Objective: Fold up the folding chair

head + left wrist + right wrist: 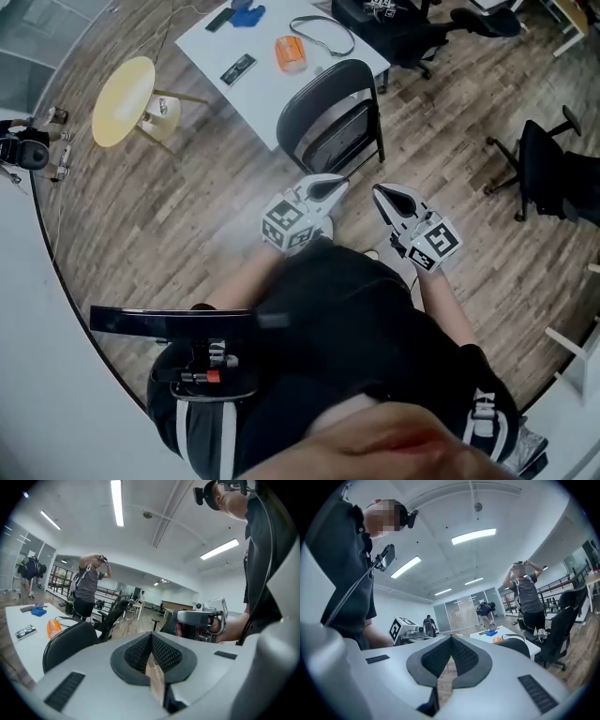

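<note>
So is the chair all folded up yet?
Looks done: the chair stands by the table with its seat tipped up against its back. In hand: nothing; the left claw and right claw are shut, empty, away from it. Left: nothing I can see.

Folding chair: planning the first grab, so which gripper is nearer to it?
Left. The left gripper points just short of the near edge of the folding chair; the right gripper sits farther back, off its right side.
</note>
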A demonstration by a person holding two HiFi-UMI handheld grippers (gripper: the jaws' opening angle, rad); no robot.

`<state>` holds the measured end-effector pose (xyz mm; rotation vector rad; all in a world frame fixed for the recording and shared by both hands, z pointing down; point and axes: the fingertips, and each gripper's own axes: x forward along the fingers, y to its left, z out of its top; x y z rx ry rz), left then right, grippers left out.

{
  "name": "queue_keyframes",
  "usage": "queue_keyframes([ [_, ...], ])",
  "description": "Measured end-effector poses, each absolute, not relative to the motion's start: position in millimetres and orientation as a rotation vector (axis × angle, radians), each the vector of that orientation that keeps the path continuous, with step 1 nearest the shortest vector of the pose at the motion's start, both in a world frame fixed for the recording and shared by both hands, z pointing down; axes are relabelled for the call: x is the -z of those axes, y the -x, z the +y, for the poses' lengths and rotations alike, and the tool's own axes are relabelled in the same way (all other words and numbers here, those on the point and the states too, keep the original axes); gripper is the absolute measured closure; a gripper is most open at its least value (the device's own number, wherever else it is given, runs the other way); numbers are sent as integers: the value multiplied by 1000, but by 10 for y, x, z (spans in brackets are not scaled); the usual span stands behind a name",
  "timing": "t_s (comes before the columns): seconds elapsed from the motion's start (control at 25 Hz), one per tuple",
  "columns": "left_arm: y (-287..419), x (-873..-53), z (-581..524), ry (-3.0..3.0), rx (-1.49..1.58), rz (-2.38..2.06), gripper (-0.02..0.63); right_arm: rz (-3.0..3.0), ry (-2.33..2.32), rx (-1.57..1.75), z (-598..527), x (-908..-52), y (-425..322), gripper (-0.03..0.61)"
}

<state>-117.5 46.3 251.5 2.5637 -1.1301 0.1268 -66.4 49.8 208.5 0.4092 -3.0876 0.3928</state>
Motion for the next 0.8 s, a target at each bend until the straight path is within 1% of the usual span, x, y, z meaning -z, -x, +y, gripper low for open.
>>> queue_keyframes([
  [0.28, 1221, -2197, 462, -2602, -47, -1207, 609, -3094, -394, -300, 598, -1949, 766, 569],
  [0.8, 1225, -2190, 533, -2584, -34, -1235, 609, -3112, -345, -267, 661, -1883, 849, 569],
])
